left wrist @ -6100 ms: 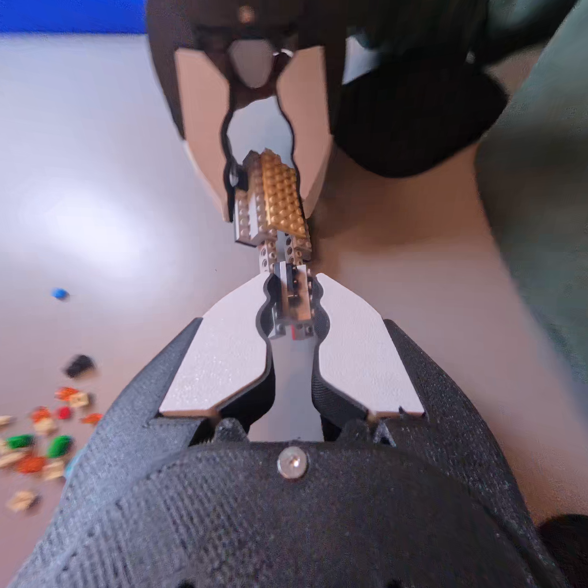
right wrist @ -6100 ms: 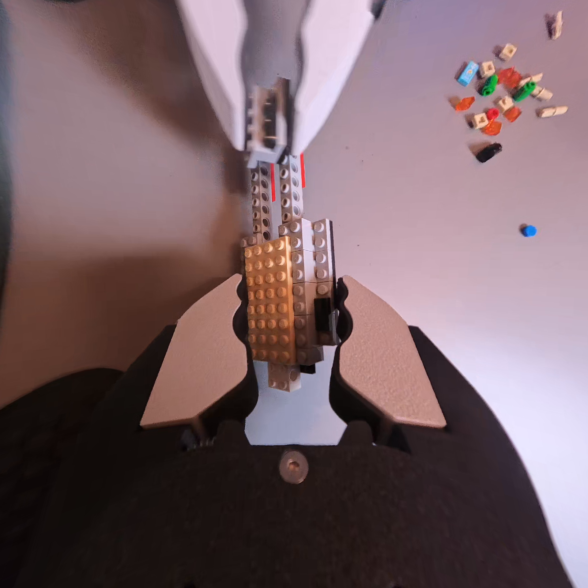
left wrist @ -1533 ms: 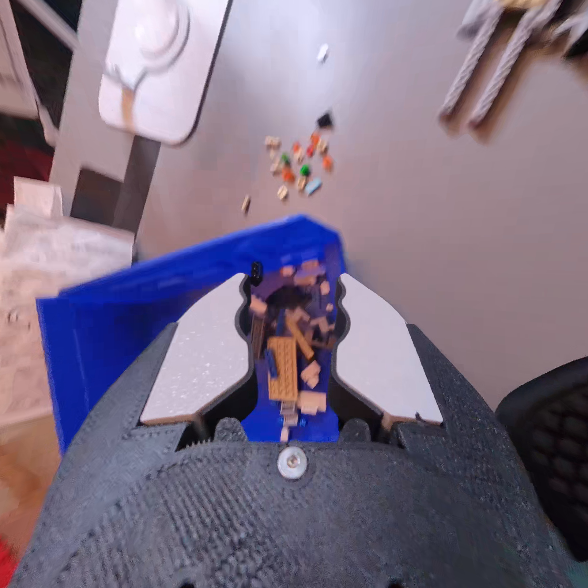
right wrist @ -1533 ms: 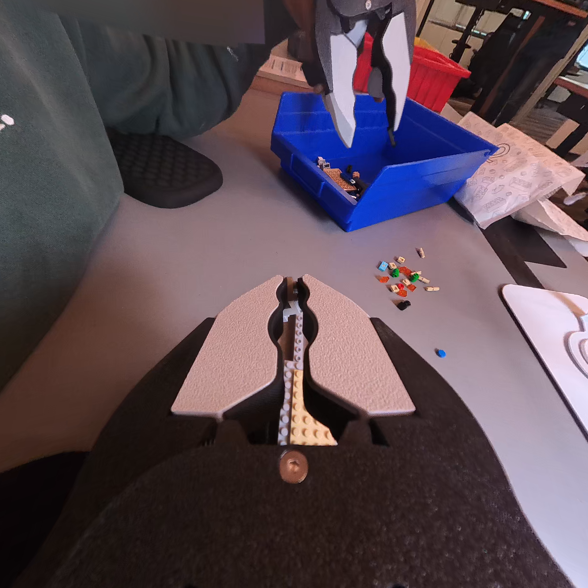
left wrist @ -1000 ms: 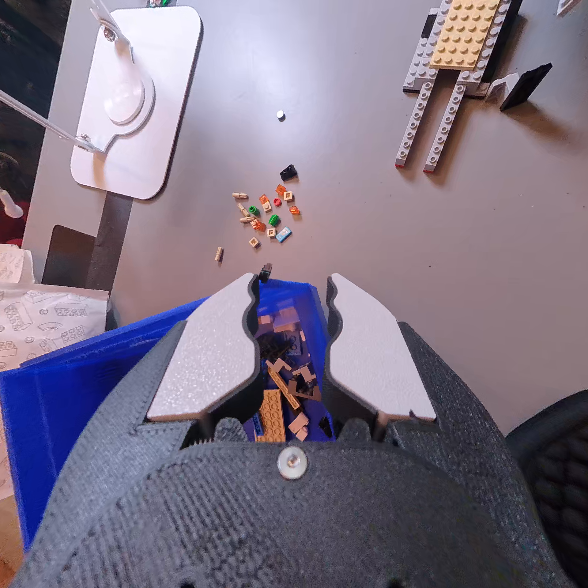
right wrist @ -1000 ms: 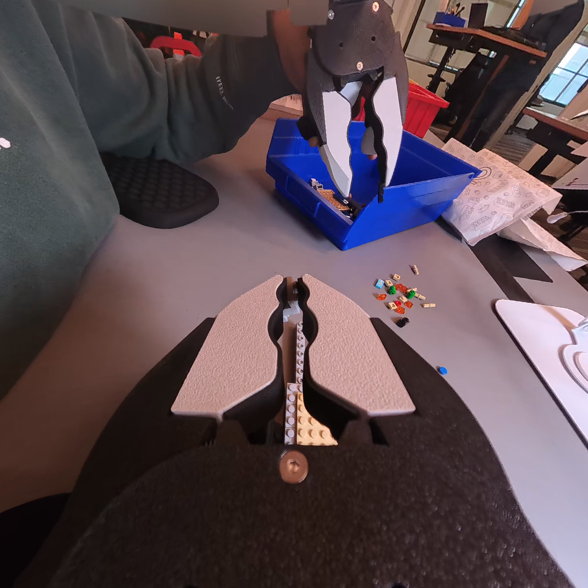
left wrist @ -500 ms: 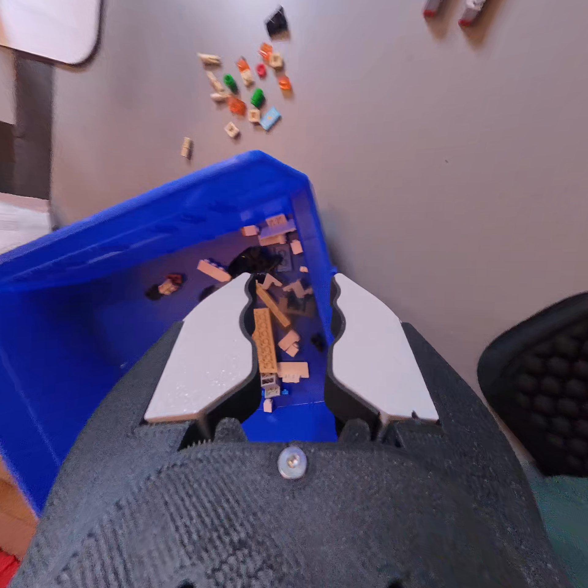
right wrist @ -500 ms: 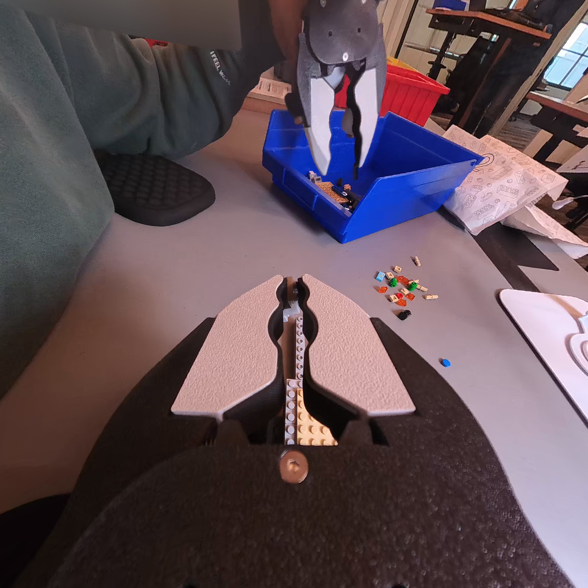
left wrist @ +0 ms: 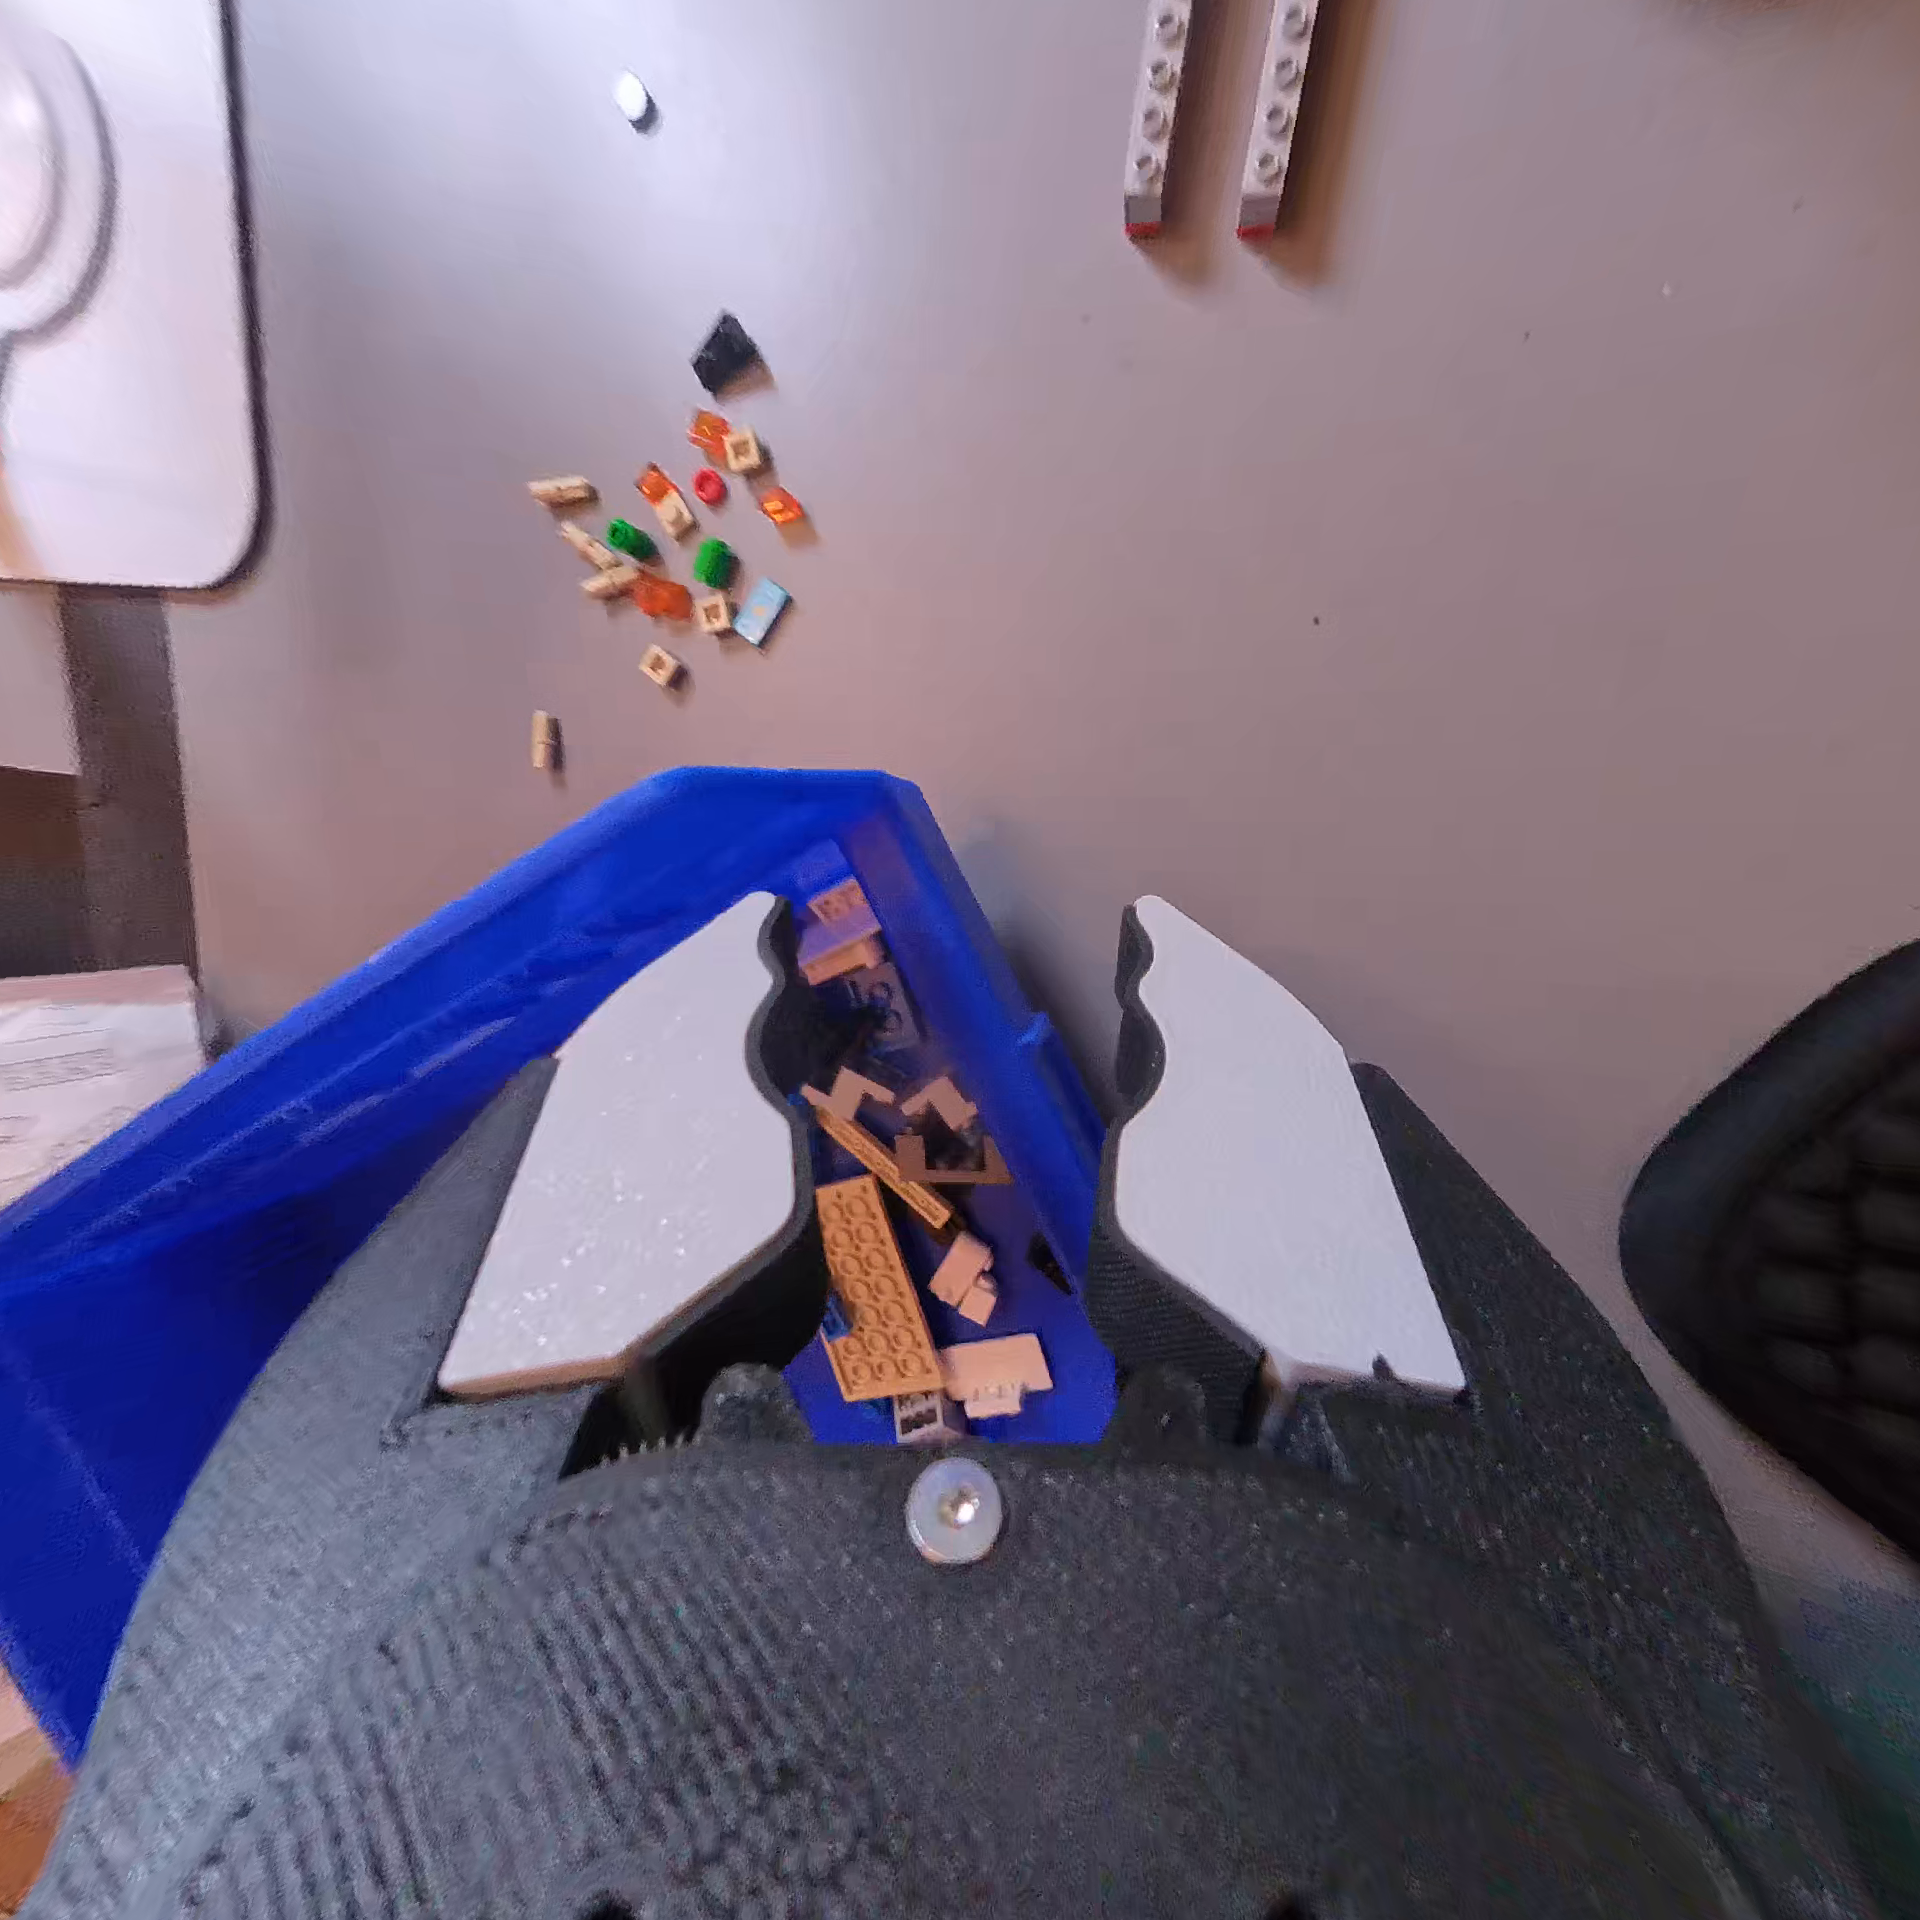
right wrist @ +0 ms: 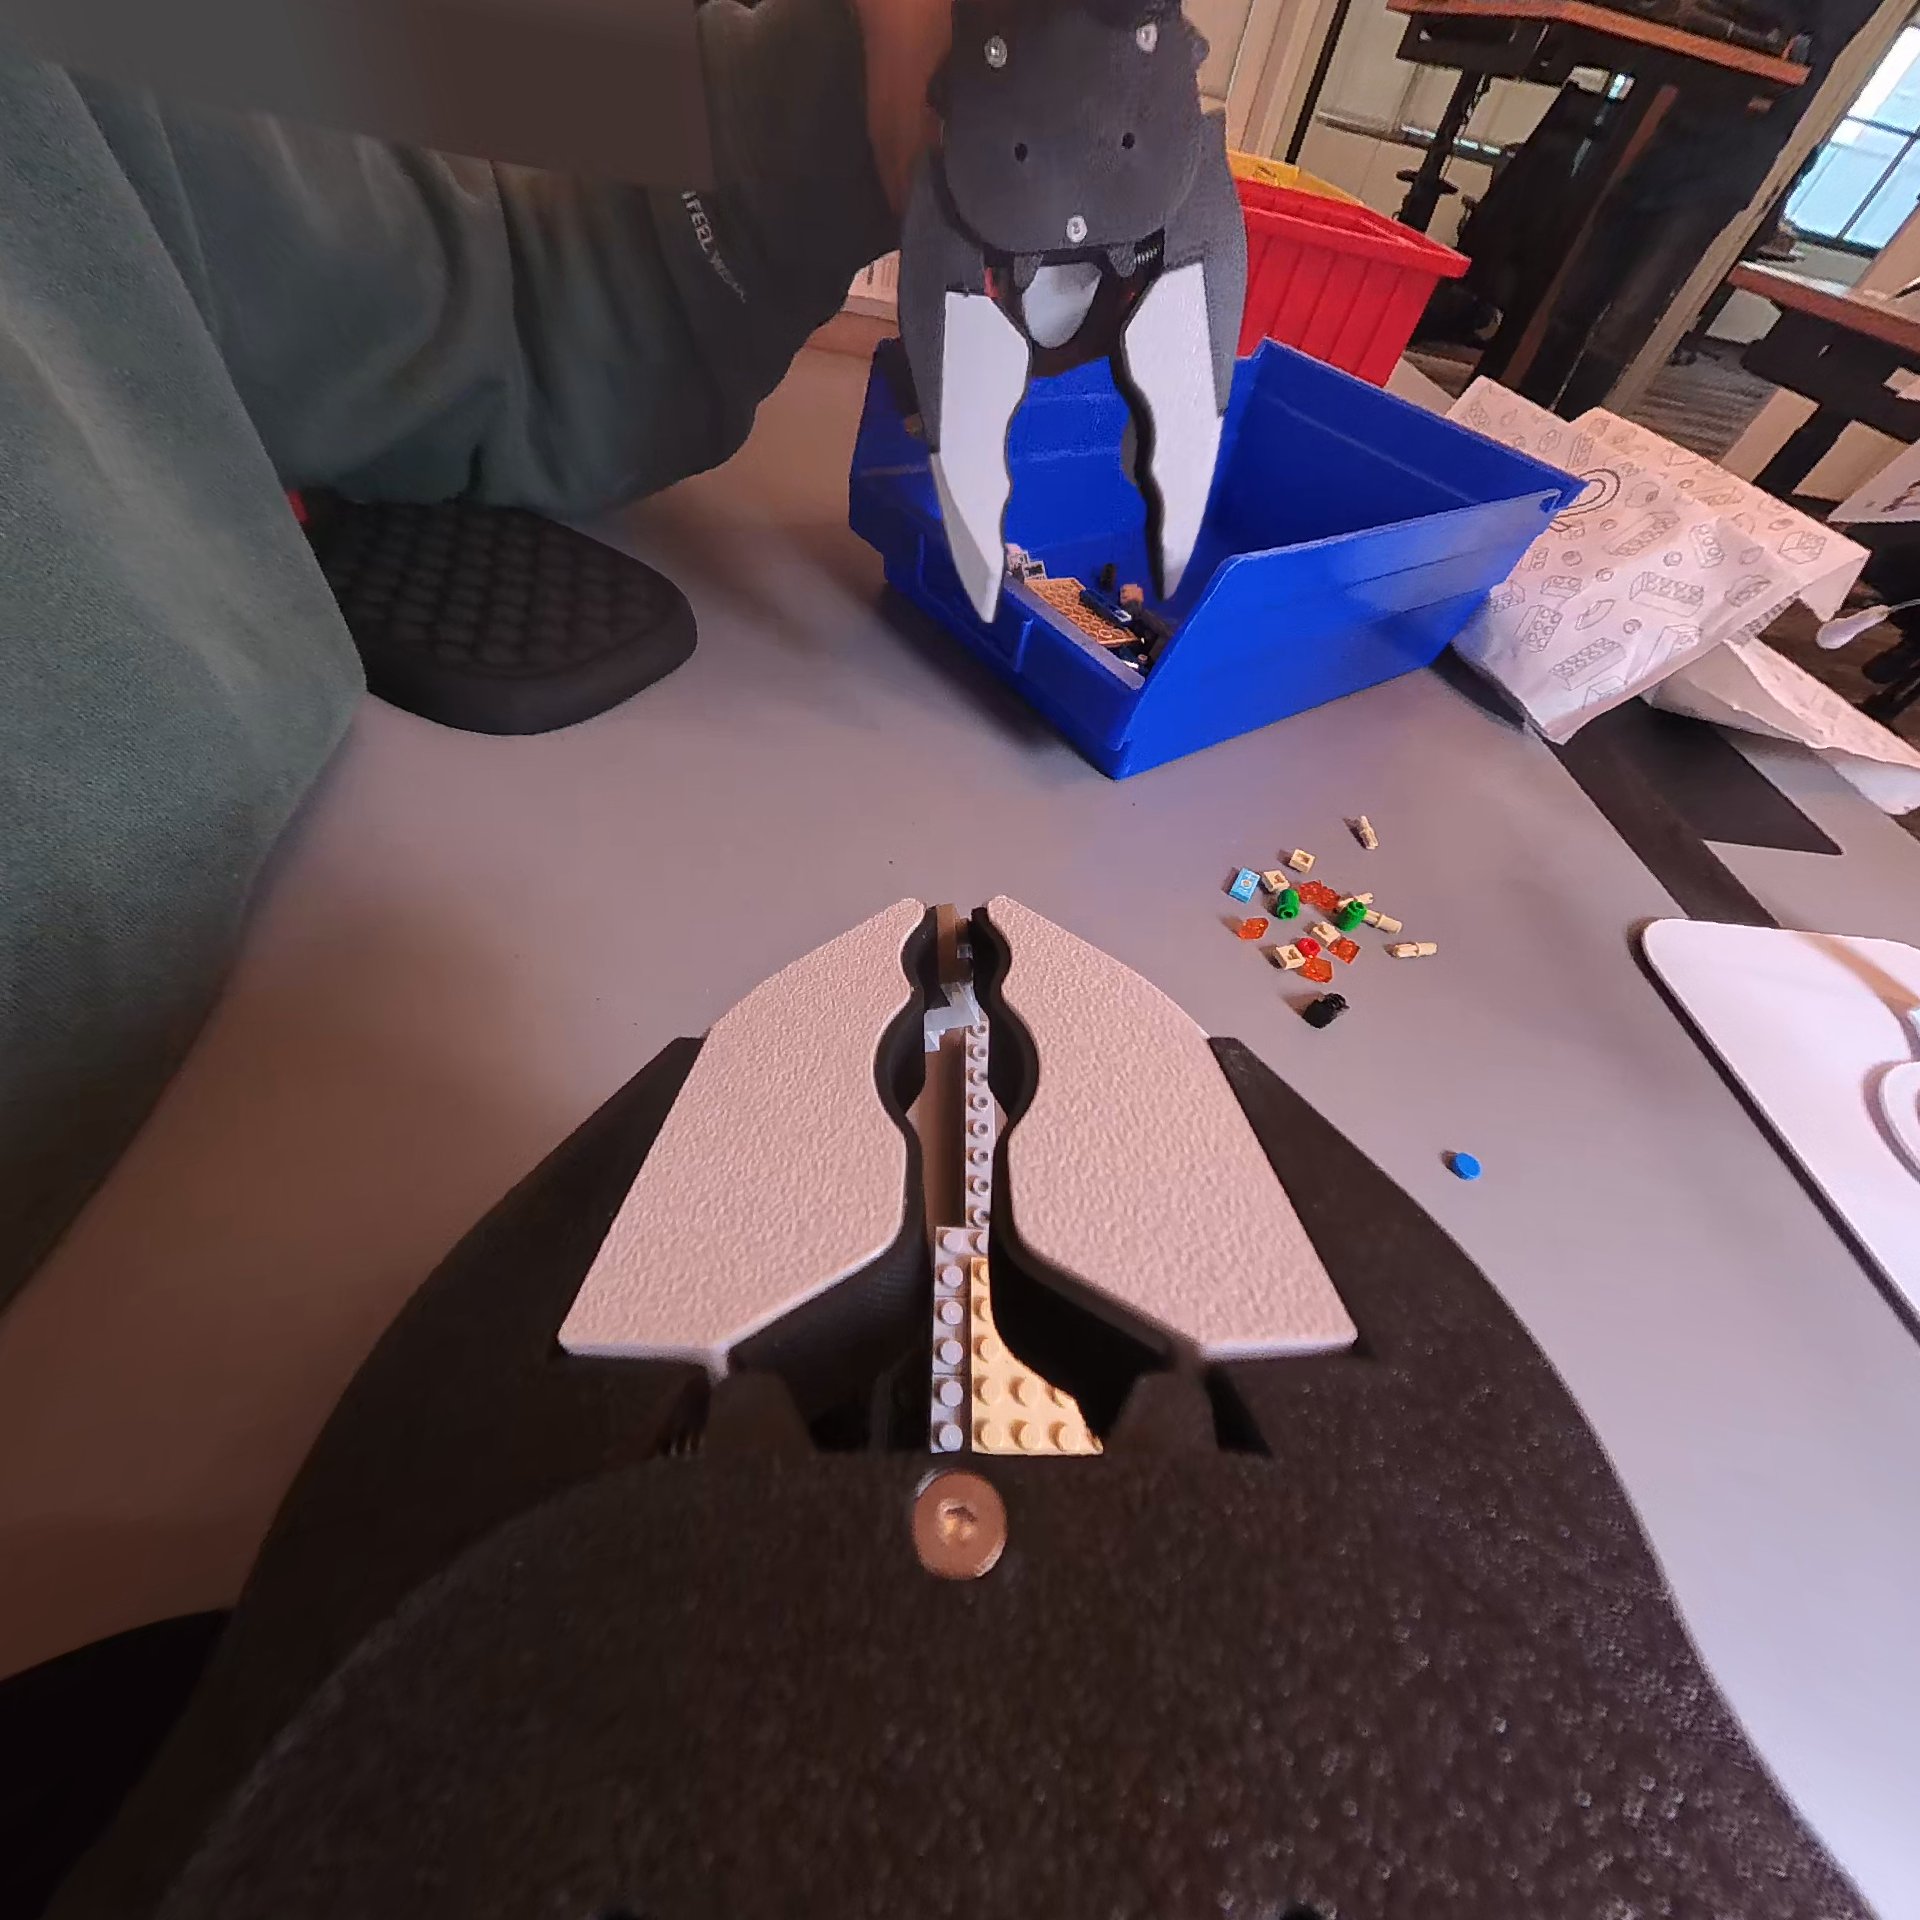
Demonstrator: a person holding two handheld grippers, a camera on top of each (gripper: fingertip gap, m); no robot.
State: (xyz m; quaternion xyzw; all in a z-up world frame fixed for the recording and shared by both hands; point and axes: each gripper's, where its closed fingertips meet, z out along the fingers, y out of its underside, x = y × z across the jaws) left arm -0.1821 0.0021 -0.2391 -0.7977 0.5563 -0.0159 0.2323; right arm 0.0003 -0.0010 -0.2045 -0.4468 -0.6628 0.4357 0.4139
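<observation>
left fingers: the left gripper (left wrist: pixel 951 914) stands spread wide with nothing between its pads, wider than a second ago; one white finger (left wrist: pixel 665 1122) hangs over the inside of the bin, the other (left wrist: pixel 1247 1122) outside its near wall, so the wall runs up through the gap without either pad touching it.
under the left gripper: a blue plastic bin (left wrist: pixel 436 997) holding loose bricks, among them a tan studded plate (left wrist: pixel 873 1299), small tan pieces and black bits; the bin's corner now sits higher and nearer in the left wrist view than half a second ago.
right fingers: the right gripper (right wrist: pixel 956 920) is pressed nearly together, pinching the edge of a brick model (right wrist: pixel 971 1247); a grey studded beam and a tan plate show in the slot, as they did a second ago.
right gripper's place: low over the grey table (right wrist: pixel 623 883), unchanged.
between the grippers: a scatter of small bricks (right wrist: pixel 1314 925), tan, orange, green, red and one light blue, with a black piece (right wrist: pixel 1323 1008) and a blue round stud (right wrist: pixel 1463 1165) nearer the right gripper.
farther out: a white flat base (right wrist: pixel 1787 1039) at the table's right edge, printed paper bags (right wrist: pixel 1642 582) beside the bin, a red bin (right wrist: pixel 1340 281) behind it, a black mesh pad (right wrist: pixel 499 613) by the person's green sleeve (right wrist: pixel 468 312).
six seconds ago: both grippers held the model together in the air.
</observation>
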